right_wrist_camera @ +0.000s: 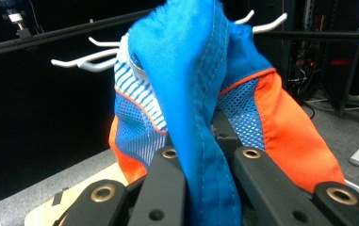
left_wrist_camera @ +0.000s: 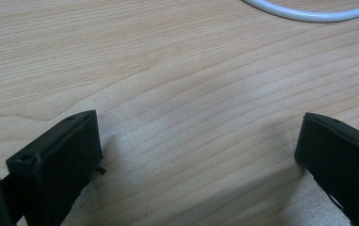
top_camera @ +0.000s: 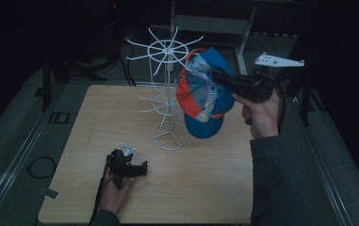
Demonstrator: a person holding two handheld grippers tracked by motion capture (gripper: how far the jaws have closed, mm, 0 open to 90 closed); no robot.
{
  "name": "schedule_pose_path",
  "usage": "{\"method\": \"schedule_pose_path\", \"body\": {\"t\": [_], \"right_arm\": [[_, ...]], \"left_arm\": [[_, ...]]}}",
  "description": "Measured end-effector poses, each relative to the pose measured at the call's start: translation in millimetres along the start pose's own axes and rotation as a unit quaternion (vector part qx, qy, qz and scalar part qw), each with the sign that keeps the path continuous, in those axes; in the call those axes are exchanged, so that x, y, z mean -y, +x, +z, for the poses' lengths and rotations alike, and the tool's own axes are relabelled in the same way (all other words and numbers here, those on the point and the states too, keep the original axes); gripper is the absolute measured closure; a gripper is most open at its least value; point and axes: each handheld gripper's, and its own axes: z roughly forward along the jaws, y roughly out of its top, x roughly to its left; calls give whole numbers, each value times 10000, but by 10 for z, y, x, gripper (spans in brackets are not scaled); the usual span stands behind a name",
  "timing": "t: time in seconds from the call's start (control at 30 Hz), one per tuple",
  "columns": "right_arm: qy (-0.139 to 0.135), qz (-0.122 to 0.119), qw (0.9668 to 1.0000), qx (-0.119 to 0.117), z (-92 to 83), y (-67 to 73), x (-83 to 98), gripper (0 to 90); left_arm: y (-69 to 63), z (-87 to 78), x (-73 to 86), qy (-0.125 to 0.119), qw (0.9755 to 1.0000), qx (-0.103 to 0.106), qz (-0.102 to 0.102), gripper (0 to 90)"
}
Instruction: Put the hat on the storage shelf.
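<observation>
Holding a blue and orange cap point(top_camera: 204, 96) aloft, the right gripper point(top_camera: 220, 77) sits at the upper right of the high view, level with the top ring of a white wire display rack point(top_camera: 167, 89). Its jaws are pinched tight on a fold of blue fabric; in the right gripper view the cloth point(right_wrist_camera: 200, 117) rises straight out from between the two black jaws, with no gap to either side. The cap hangs just beside the rack's top spokes, mesh panels and orange trim facing the camera, brim end pointing down. White hook tips point(right_wrist_camera: 92, 59) show behind the fabric in the right gripper view. Whether the cap is touching a hook cannot be told. The right hand point(top_camera: 261, 115) grips the tool from below, and a grey three-cornered plate point(top_camera: 277, 60) sits on top of it.

The rack stands upright on the wooden table point(top_camera: 73, 155), its round base ring point(top_camera: 169, 136) near the table's centre.

The left gripper point(top_camera: 142, 168) lies low on the table near the front left, well apart from the cap, with the left hand point(top_camera: 116, 193) behind it. Its jaws stand wide apart with bare wood grain point(left_wrist_camera: 196, 117) between them and nothing held. A curved piece of the white base ring point(left_wrist_camera: 309, 14) shows at the top edge of the left gripper view.
</observation>
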Motion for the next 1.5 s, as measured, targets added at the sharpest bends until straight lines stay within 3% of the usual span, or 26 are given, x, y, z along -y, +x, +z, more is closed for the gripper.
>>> {"method": "schedule_pose_path", "body": {"t": [0.7,1.1,1.17,1.37,1.5], "right_arm": [[545,66,9985,73,251,-52,214,824],[910,-360,9949,255,326,53,290,591],[1002,-495,9928,429,346,81,310,506],[1191,-586,9877,828,375,110,345,331],[1261,-633,9846,1033,375,116,358,264]], "left_arm": [[2,-2,-1,15,10000,4,9,14],[0,-1,0,8,10000,6,-5,14],[-1,-1,0,5,10000,4,-10,14],[-1,-1,-1,8,10000,7,-11,14],[-2,-1,0,4,10000,8,-18,14]]}}
